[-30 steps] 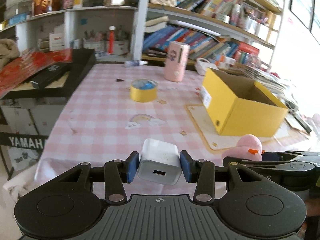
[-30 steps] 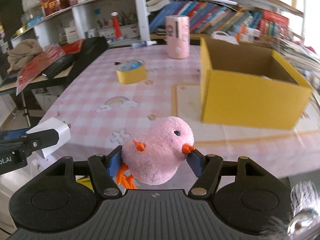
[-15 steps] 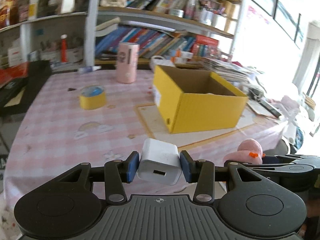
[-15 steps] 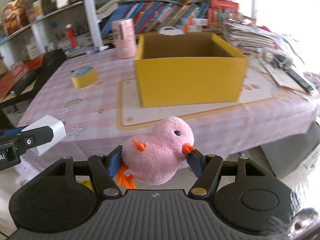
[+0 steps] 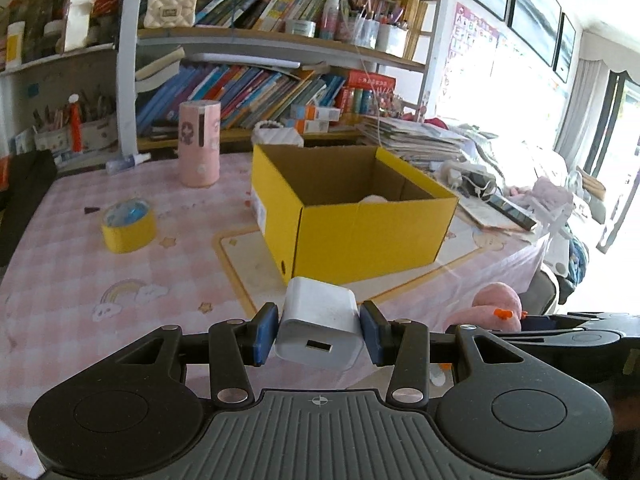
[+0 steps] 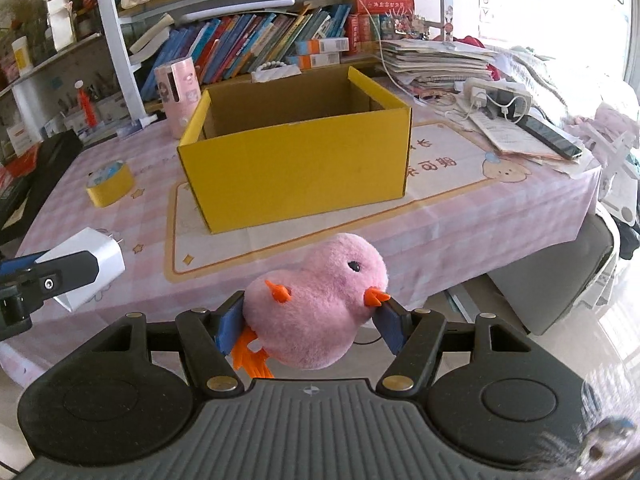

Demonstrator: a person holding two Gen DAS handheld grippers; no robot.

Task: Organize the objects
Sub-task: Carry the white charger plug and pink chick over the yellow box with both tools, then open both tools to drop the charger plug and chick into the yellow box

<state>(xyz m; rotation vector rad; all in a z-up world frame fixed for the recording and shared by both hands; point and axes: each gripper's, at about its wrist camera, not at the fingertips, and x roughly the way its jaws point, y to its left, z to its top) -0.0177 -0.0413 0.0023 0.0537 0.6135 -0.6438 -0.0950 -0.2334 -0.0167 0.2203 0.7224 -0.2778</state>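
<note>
Plush, fuzzy and rounded, the pink chick toy (image 6: 316,304) sits clamped in the right tongs (image 6: 308,320); the left tongs (image 5: 318,330) are clamped on a smooth white boxy charger (image 5: 318,326). Both hang level at the near edge of the checked worktop (image 5: 72,264), facing the open yellow cardboard box (image 6: 296,168), with bare cloth between. A yellow tape roll (image 5: 129,230) lies well left.

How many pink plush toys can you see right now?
2: a pink chick held in the right gripper, and a pale pink thing inside the yellow box, possibly another toy. More may be hidden.
</note>
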